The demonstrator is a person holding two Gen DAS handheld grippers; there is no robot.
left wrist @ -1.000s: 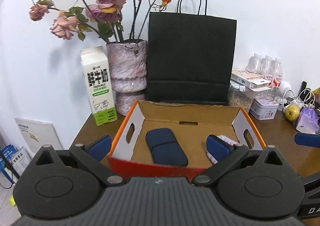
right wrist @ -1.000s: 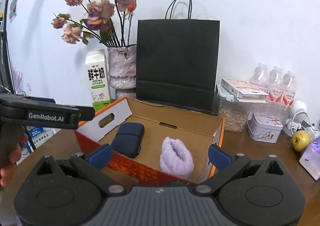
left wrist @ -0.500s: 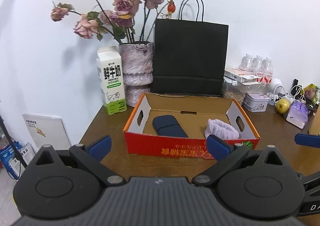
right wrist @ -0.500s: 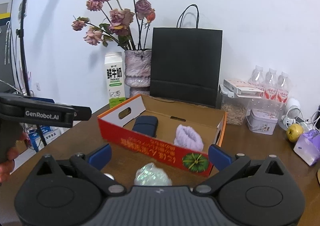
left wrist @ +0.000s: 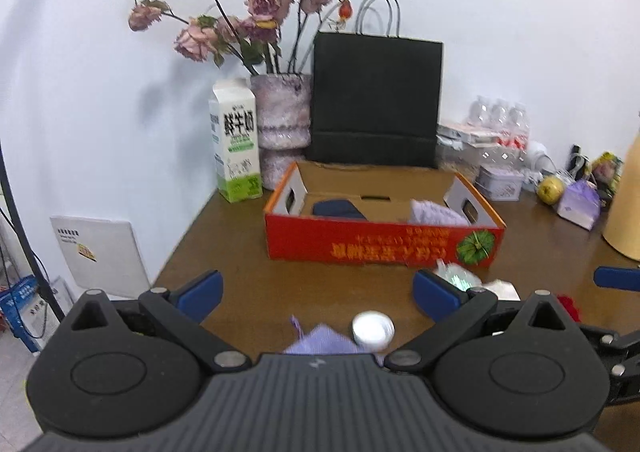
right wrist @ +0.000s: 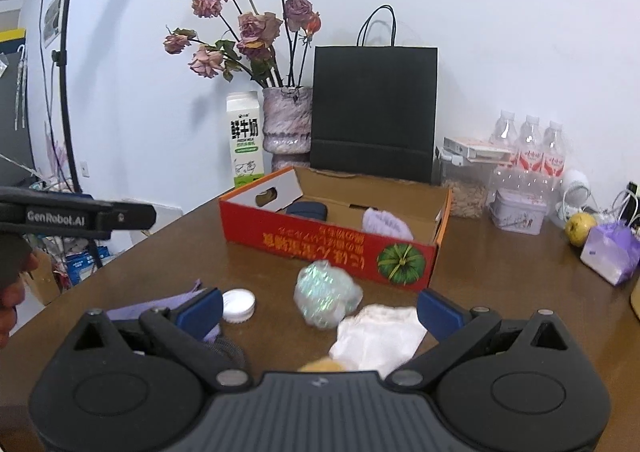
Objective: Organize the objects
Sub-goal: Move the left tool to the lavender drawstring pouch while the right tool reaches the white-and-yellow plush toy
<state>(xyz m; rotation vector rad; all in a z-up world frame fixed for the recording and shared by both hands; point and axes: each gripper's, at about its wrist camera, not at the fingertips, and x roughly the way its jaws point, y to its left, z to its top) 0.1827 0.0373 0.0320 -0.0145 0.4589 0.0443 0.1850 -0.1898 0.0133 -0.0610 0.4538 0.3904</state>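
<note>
Hovering left gripper (left wrist: 316, 294) wide open, right gripper (right wrist: 318, 312) likewise, both empty

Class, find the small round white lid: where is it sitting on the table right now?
In the right wrist view the white lid lies on the brown table, left of the shiny wrapped ball, in front of the red box.
</note>
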